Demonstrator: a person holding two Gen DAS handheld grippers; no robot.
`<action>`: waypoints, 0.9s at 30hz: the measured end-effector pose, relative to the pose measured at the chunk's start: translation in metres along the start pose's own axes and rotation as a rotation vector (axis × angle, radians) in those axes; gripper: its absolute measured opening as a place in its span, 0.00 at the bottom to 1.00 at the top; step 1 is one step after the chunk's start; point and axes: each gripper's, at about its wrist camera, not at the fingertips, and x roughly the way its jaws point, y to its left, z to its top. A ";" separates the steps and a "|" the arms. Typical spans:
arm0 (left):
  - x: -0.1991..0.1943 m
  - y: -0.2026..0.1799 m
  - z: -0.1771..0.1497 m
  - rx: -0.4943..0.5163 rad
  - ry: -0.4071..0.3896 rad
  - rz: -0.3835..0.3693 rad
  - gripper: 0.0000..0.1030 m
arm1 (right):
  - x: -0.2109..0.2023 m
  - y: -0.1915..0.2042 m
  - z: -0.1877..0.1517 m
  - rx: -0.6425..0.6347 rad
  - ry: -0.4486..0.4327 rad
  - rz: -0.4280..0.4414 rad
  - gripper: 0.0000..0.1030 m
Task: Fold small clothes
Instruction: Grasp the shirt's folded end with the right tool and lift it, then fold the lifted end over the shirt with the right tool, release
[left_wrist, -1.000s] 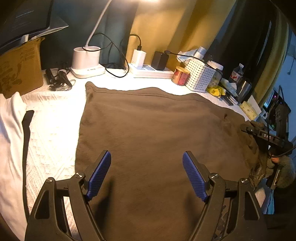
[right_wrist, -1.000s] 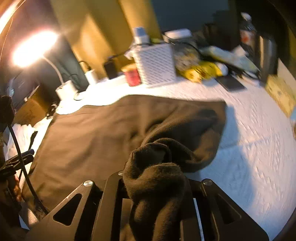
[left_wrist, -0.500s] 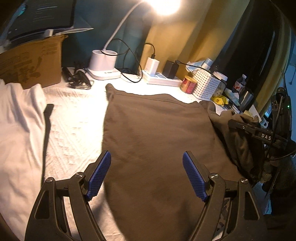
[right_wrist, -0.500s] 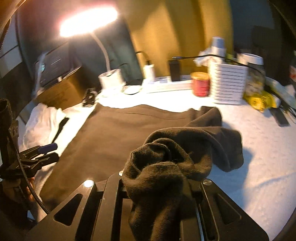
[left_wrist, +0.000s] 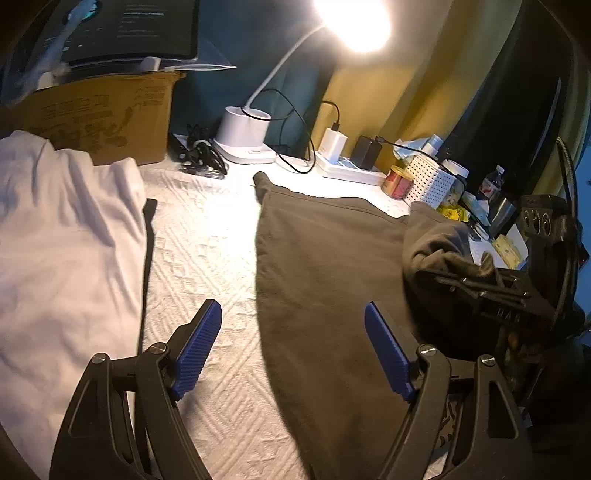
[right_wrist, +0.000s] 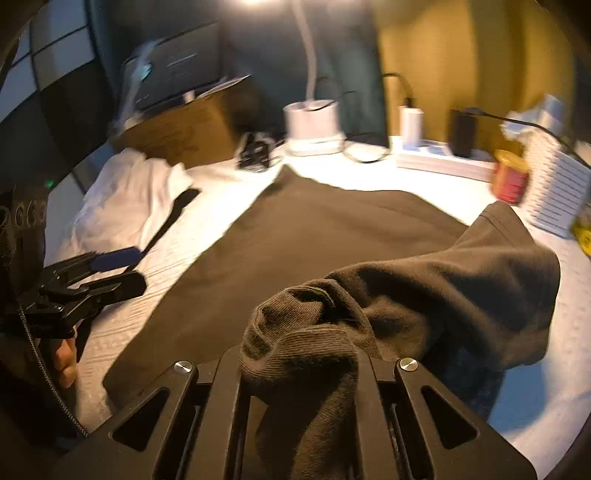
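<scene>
White quilted cloth (left_wrist: 207, 236) covers the work surface, lit by a desk lamp whose white base (left_wrist: 243, 138) stands at the back against a dark teal wall; places below are given from that lamp base. Far to its left a cardboard box (left_wrist: 107, 110) carries a dark screen on top, and in front of the box lies a white garment (left_wrist: 62, 240) with a narrow black strip along its right edge. Just left of the lamp base sits a tangle of black cable (left_wrist: 201, 157). Nearer the camera, the left gripper (left_wrist: 293, 347) hangs with its blue-padded fingers spread wide and nothing between them, above the cloth where it meets the left edge of the dark brown garment (left_wrist: 325, 280). That garment lies spread flat, starting in front of the lamp base and running toward the right. Right of the lamp base, along the wall, stand a white power strip (left_wrist: 351, 170) with chargers, a red tin (left_wrist: 398, 181) and a white perforated basket (left_wrist: 430, 179). Farthest right, the right gripper (right_wrist: 303, 363) is pinched tight on a bunched corner of the brown garment, its fingertips buried in the fabric; the raised cloth hangs in a fold over the flat part
</scene>
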 end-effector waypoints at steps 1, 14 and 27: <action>-0.002 0.001 -0.001 -0.002 -0.002 0.004 0.77 | 0.004 0.006 0.001 -0.012 0.009 0.012 0.08; -0.027 0.025 -0.008 -0.058 -0.047 0.085 0.77 | 0.011 0.069 0.007 -0.126 0.090 0.134 0.52; -0.036 -0.005 -0.012 -0.036 -0.076 0.031 0.77 | -0.039 0.056 -0.001 -0.121 0.047 0.158 0.63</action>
